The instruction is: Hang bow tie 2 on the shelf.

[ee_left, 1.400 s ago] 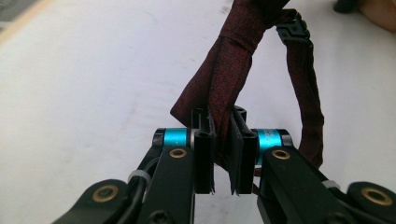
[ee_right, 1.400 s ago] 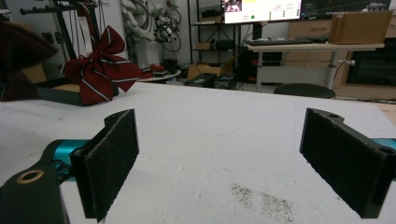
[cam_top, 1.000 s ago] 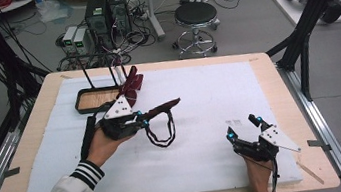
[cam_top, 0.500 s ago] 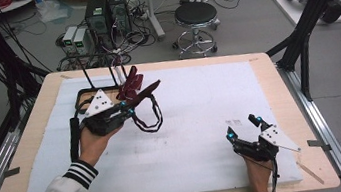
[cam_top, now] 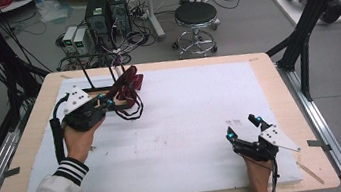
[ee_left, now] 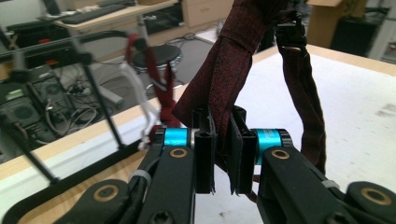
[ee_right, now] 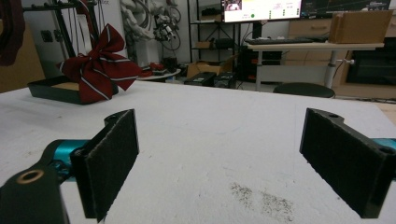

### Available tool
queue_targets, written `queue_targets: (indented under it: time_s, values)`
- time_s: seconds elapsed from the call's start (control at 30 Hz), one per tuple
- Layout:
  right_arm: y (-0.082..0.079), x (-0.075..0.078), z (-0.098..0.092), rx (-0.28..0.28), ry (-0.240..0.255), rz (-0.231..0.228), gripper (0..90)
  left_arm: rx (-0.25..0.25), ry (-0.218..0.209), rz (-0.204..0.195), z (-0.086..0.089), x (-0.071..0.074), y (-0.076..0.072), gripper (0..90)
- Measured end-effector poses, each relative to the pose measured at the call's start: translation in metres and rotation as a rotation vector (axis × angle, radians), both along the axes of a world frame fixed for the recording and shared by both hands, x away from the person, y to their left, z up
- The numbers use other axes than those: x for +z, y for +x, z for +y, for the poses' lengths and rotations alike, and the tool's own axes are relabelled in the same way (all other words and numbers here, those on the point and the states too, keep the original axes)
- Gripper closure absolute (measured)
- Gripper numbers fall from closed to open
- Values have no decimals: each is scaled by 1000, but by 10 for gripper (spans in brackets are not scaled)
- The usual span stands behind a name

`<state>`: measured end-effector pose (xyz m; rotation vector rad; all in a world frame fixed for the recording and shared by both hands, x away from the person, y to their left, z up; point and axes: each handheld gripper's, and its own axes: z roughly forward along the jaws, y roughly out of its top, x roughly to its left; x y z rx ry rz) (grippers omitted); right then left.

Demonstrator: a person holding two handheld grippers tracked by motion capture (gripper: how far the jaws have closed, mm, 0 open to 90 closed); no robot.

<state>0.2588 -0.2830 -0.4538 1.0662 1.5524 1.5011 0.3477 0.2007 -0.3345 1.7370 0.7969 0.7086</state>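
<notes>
While the left tongs [cam_top: 109, 103] pinch a dark red tie [ee_left: 224, 79] between pads pressed tight together, the right tongs [cam_top: 244, 127] rest on the near right part of the bench [cam_top: 266, 70] with their jaws spread wide and nothing between them.

By count: two tongs, one in each hand; one dark red tie in the grip; one striped red bow [ee_right: 99, 70]; one black stand [cam_top: 90, 82] with thin upright rods, on a black base tray at the far left of the bench; one white pad [cam_top: 187, 119] covering most of the bench top.

In the high view the tie is bunched in the air just ahead of the left tongs, over the far left of the white pad and right beside the stand. Its black neck strap [cam_top: 128, 113] hangs in a loop below it.

In the left gripper view the tie's long axis runs steeply upward from the pads, leaning toward the upper right of that picture, and a second strip of the same fabric hangs down on the right.

In the right gripper view the bow sits at the base tray's edge, its wings spread sideways and its tails pointing down.
</notes>
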Motion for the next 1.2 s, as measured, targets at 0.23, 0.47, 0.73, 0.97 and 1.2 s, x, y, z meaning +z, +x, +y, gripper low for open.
queue_targets:
  time_s: [0.23,0.47,0.73,0.97,1.2]
  values:
    - [0,0,0,3,-2,0,109,74,-30,-14,14,3,2,824]
    - [0,0,1,3,1,5,109,152,-62,-34,26,8,9,825]
    - [0,0,1,3,0,5,109,217,-83,-46,37,7,16,827]
    - [0,0,1,0,-2,5,109,259,-103,-39,46,4,27,827]
    - [0,0,1,1,-3,2,109,310,-101,-35,53,4,37,829]
